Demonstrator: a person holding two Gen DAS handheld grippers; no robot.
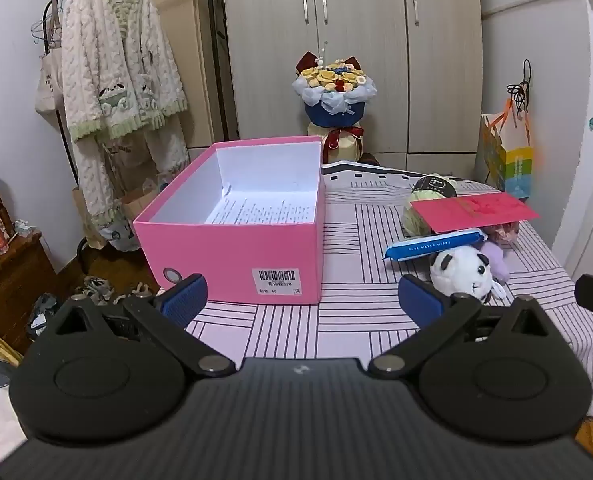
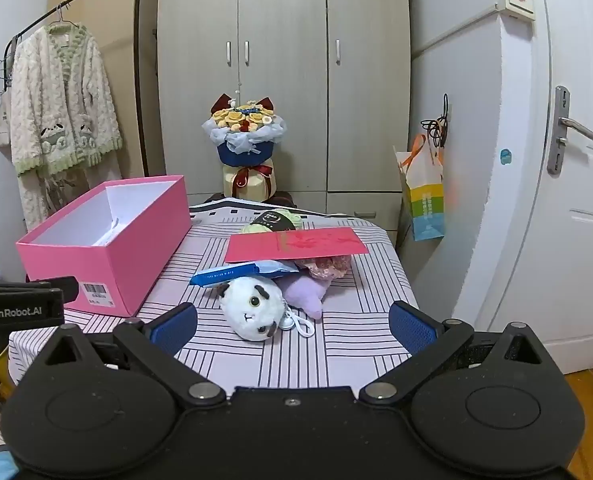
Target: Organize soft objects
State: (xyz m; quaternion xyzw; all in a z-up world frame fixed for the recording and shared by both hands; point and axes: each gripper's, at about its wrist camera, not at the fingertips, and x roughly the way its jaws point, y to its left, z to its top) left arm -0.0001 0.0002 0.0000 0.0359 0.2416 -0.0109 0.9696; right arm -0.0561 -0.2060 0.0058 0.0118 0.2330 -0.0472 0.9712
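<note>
Both grippers I am steering hover wide apart and empty over a striped table with a box and a pile of soft things.

My left gripper (image 1: 301,300) gapes at lower centre, the open pink box (image 1: 232,248) just beyond it at frame centre. My right gripper (image 2: 292,330) is equally spread, the white plush toy (image 2: 252,308) lying between its fingertips untouched, centre frame. Behind it sit a purple plush (image 2: 306,294), a blue wipes pack (image 2: 236,272), a red envelope (image 2: 296,245) and yarn (image 2: 274,220).

Red envelope (image 2: 296,249) hides most of the yarn ball (image 2: 274,219)
</note>
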